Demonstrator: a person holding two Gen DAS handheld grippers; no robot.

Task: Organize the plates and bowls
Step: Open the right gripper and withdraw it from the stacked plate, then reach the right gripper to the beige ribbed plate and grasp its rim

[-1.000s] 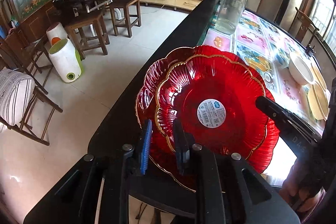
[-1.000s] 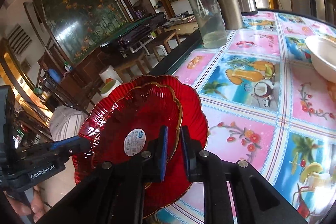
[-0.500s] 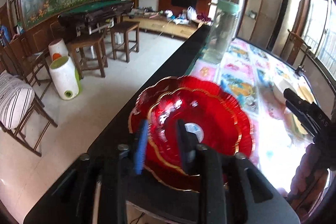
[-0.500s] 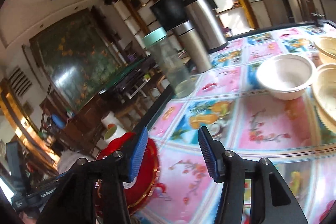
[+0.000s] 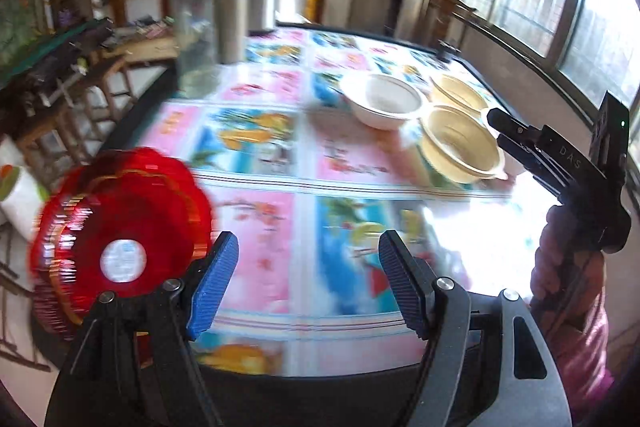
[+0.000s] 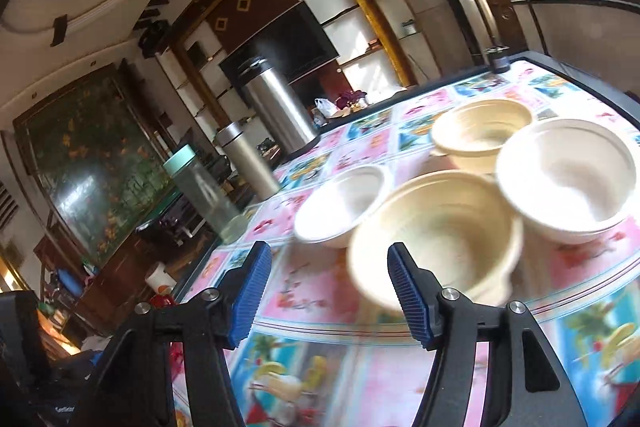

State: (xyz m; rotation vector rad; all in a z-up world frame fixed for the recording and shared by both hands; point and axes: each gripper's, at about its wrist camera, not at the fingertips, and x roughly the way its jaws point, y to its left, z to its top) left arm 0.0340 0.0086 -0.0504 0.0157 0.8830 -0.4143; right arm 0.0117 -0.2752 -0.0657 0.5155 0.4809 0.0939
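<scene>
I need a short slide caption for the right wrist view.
Open right gripper faces a cream bowl among other bowls on the patterned table.

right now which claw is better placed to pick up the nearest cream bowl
Right. The right claw is open with the cream bowl just ahead of its fingers, while the left claw, also open, sits near the red plates, farther from the bowls.

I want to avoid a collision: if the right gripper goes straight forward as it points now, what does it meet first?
Probably the nearest cream bowl; the open right gripper points just left of its centre, though blur hides depth.
</scene>
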